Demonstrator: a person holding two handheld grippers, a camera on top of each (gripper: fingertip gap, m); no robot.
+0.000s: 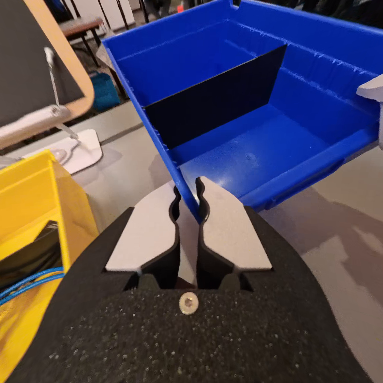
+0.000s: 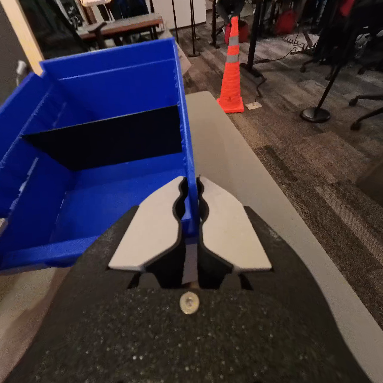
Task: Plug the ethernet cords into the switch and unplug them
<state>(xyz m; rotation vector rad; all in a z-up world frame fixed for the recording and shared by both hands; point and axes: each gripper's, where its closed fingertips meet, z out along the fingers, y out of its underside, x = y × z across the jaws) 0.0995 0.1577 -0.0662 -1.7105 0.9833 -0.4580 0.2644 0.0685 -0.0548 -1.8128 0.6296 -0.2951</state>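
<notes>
An empty blue bin [image 1: 228, 68] with a black divider [image 1: 207, 107] is held between both grippers, tilted and seemingly just above the grey table [image 1: 124, 186]. My left gripper [image 1: 187, 183] is shut on the bin's left wall near its front corner. My right gripper [image 2: 191, 179] is shut on the right wall of the bin [image 2: 114, 83]; it also shows at the right edge of the left wrist view [image 1: 371, 91]. Blue cords [image 1: 31, 277] and a black object [image 1: 31, 248] lie in a yellow bin [image 1: 27, 182] at the left.
A white stand base [image 1: 83, 153] with a grey arm sits behind the yellow bin. The table's right edge [image 2: 259, 165] drops to carpet. An orange cone [image 2: 232, 68], pole stands and chairs stand on the floor beyond. The gap from one gripper's tips to the other's is roughly 20 cm. The black object [image 1: 31, 248] is about 25 cm from my left fingertips.
</notes>
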